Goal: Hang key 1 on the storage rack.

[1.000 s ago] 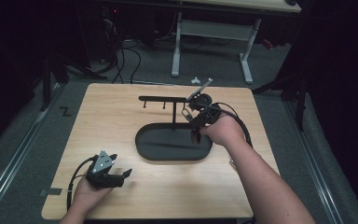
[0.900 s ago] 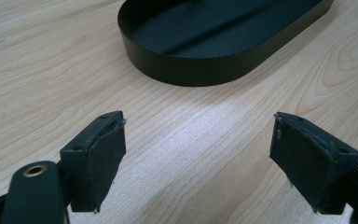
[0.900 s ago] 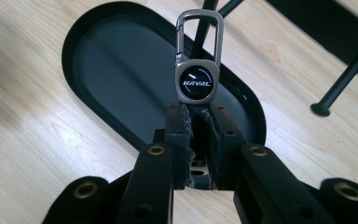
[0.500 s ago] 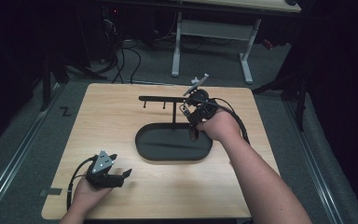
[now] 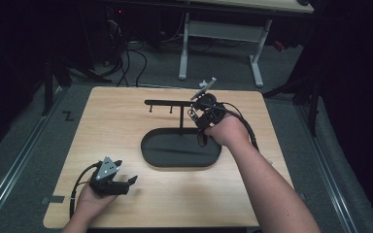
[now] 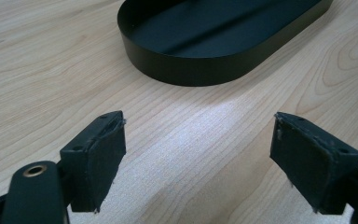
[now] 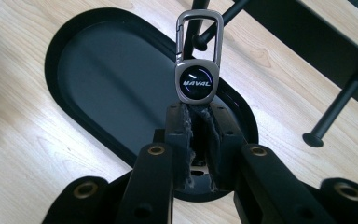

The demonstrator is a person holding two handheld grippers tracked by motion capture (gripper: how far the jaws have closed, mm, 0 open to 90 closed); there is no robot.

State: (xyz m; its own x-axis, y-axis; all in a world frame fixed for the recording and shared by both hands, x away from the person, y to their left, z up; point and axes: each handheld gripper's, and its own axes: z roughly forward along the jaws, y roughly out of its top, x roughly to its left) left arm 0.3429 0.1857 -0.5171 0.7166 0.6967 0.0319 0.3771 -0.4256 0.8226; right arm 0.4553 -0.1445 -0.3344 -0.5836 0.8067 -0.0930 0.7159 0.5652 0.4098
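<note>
Two grippers: right gripper [image 7: 196, 112] pinches keychain [image 7: 197, 77] tight, black tray [image 7: 98, 84] just beyond jaws. Left gripper [image 6: 198, 135] spread wide, nothing between jaws.

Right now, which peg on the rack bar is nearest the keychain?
The end peg beside the right gripper; the keychain hangs close to it, the other pegs farther along the bar.

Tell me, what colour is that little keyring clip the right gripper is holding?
The keyring clip is grey metal with a black round badge bearing white lettering; the right gripper view shows it best.
</note>
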